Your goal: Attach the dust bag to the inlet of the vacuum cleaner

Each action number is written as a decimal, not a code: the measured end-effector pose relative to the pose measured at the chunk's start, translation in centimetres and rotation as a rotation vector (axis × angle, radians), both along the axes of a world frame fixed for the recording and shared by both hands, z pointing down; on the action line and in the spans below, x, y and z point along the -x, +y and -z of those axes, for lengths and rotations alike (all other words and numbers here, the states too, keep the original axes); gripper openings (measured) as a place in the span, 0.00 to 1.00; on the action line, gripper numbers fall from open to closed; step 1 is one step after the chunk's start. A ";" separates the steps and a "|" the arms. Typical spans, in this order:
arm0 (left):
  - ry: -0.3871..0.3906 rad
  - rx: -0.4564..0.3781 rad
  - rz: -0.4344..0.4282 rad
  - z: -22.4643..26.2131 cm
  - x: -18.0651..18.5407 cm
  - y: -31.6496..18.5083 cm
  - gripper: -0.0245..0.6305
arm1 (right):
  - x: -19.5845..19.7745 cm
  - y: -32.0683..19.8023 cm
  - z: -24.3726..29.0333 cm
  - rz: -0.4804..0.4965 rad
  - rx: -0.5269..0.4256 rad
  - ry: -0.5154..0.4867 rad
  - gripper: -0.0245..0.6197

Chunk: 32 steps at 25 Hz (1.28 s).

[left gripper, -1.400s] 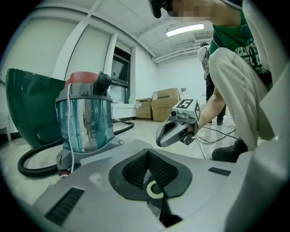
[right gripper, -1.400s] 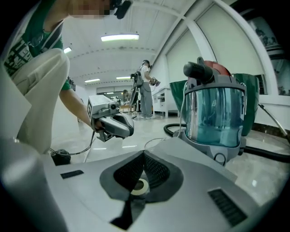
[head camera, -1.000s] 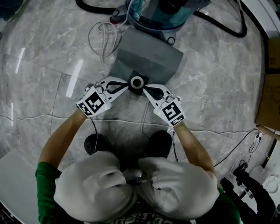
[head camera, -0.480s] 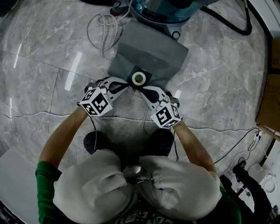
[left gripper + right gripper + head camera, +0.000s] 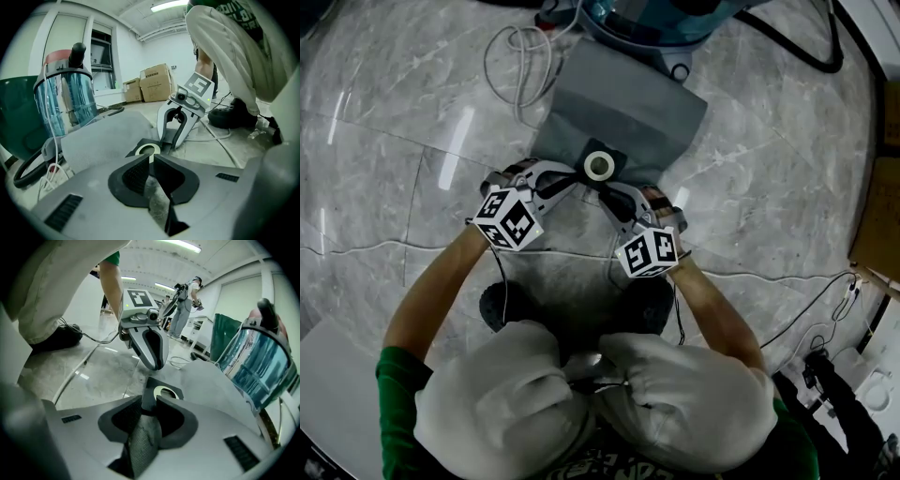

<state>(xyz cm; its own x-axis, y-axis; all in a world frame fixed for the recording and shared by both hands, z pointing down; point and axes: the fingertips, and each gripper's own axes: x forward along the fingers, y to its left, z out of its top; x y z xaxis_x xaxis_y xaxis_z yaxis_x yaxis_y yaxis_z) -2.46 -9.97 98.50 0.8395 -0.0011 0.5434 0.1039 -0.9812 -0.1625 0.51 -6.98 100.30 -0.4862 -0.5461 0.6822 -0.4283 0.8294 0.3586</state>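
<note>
Progress looks early to me. The dust bag [image 5: 623, 98] lies flat on the floor just above centre in the head view. Its far end reaches the base of the vacuum cleaner [image 5: 652, 21] at the top edge, and it is not on any inlet; I cannot make the inlet out in any view. My left gripper [image 5: 570, 180] is clenched on the left edge of the bag's dark collar [image 5: 618, 159]. My right gripper [image 5: 606, 192] pinches the collar's lower right corner. Each gripper view shows the card wedged between its pads. The pale ring [image 5: 599, 166] of the opening faces up. So the two-sided grasp seems made. Lifting the collar, turning the ring toward the inlet and seating it all remain.
</note>
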 end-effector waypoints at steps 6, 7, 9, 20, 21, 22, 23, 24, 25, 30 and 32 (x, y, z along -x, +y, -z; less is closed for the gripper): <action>0.023 -0.046 -0.039 2.2 -0.7 -0.8 0.12 | -0.7 -1.3 3.6 -0.083 -0.043 -0.107 0.16; 0.016 -0.061 -0.053 2.5 -0.9 -0.8 0.14 | -0.8 -1.6 4.1 -0.094 -0.048 -0.127 0.14; -0.001 -0.083 -0.078 2.7 -1.2 -1.0 0.15 | -1.1 -2.1 4.9 -0.111 -0.054 -0.158 0.12; -0.042 -0.061 -0.067 2.9 -1.7 -3.6 0.15 | -2.3 -3.5 5.8 -0.139 -0.038 -0.223 0.10; -0.048 -0.060 -0.072 2.7 -1.7 -3.6 0.15 | -2.4 -3.5 5.8 -0.141 -0.036 -0.227 0.10; -0.053 -0.056 -0.075 2.5 -1.8 -3.6 0.15 | -2.5 -3.6 5.7 -0.143 -0.032 -0.229 0.10; -0.057 -0.051 -0.076 2.4 -1.8 -3.6 0.15 | -2.6 -3.7 5.6 -0.145 -0.027 -0.232 0.10; -0.060 -0.046 -0.076 2.3 -1.9 -3.7 0.15 | -2.6 -3.7 5.5 -0.147 -0.022 -0.236 0.10; -0.062 -0.042 -0.079 2.2 -2.0 -3.7 0.14 | -2.6 -3.8 5.5 -0.151 -0.017 -0.242 0.10; -0.066 -0.036 -0.100 2.1 -3.1 -4.1 0.11 | -3.4 -4.5 5.5 -0.177 -0.012 -0.248 0.10; -0.065 -0.030 -0.100 2.1 -3.4 -4.4 0.11 | -3.7 -4.9 5.6 -0.190 -0.002 -0.255 0.10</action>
<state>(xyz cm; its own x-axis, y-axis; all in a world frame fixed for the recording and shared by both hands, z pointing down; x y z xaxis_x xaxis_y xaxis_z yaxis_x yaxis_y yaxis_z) 0.96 -14.33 96.38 0.7993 0.0642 0.5974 0.2127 -0.9601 -0.1813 4.17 -11.89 94.74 -0.5304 -0.6450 0.5502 -0.6522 0.7251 0.2213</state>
